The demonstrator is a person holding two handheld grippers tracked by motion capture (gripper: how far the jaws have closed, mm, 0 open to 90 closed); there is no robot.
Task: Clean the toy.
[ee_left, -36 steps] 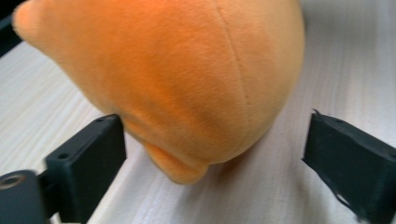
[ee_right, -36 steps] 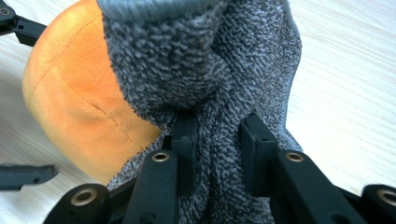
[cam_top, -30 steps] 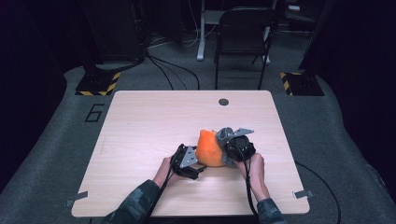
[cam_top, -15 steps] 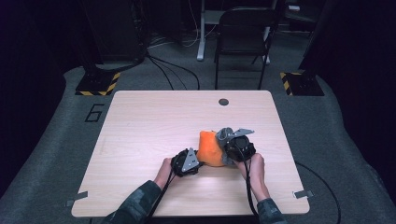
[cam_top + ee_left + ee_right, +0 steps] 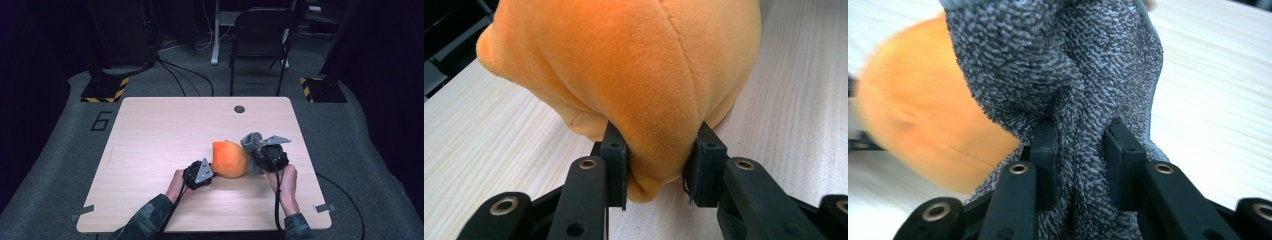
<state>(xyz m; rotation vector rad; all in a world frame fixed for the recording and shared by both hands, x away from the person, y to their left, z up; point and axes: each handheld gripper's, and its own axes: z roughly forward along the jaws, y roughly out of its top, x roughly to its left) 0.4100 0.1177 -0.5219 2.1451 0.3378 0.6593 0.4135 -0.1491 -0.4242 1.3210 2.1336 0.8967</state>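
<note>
Orange plush piece (image 5: 229, 159) sits toward the table's (image 5: 150, 150) near right part. Left gripper (image 5: 658, 159), jaws just closing, now pinches its lower bulge. Right gripper (image 5: 1079, 150) clamps grey knit fabric (image 5: 1068, 75), probably attached; opposed grips suggest pulling apart.

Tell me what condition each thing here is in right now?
Orange plush piece: bunched on the table, pinched at its lower edge.
Grey knitted cloth: gathered into folds, gripped and lifted beside the orange piece.
Left claw: jaws have just been closing, now clamped on the orange plush.
Right claw: clamped on the grey cloth.
Chair: upright behind the table, unoccupied.
</note>
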